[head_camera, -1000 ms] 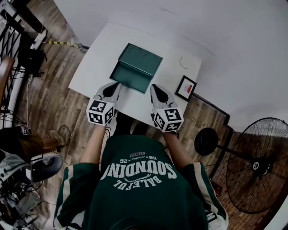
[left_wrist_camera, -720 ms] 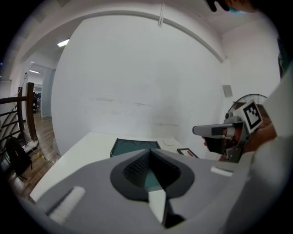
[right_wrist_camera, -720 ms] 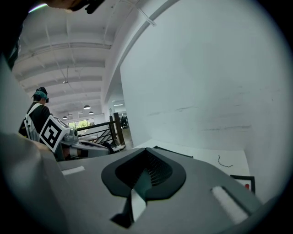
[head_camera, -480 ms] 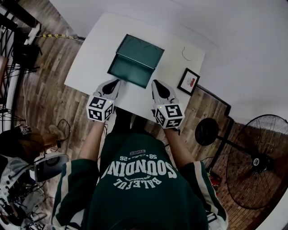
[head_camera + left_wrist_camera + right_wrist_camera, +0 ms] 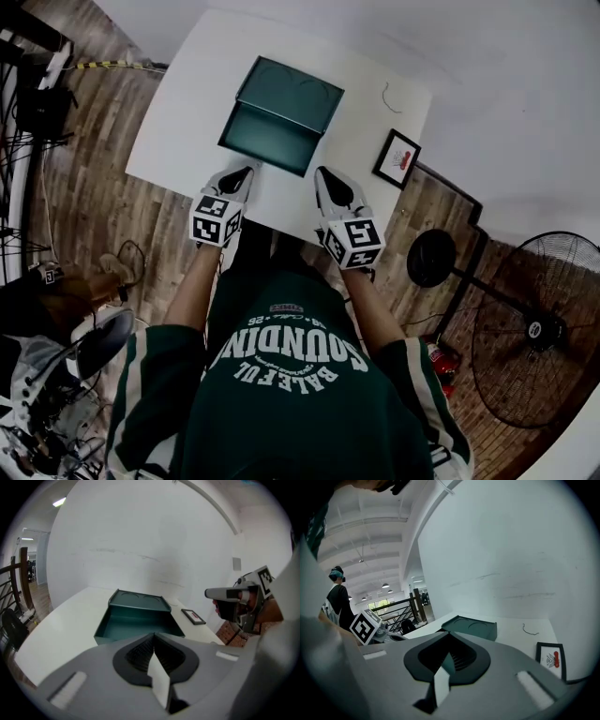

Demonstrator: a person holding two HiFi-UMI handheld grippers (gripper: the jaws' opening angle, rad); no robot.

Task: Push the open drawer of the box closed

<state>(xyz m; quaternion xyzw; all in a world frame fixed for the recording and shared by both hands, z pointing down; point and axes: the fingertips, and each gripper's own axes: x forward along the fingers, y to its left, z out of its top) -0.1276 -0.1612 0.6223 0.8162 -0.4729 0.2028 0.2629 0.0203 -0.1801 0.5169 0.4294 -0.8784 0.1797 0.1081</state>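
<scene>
A dark green box lies on the white table, and its drawer is pulled out toward me, empty inside. My left gripper is shut, its tip just short of the drawer's front wall near the left half. To the right of the drawer's front corner my right gripper is shut too and holds nothing. The left gripper view looks over shut jaws into the drawer, with the box behind it. In the right gripper view the box sits beyond shut jaws.
A small black picture frame lies flat at the table's right edge, with a thin wire behind it. A floor fan stands to the right. Cables and gear sit on the wooden floor at left. Another person stands far off.
The head view has shifted, so the table sits higher in the picture. Both grippers stay shut and have edged slightly nearer the drawer's front. The drawer is as far open as before.
</scene>
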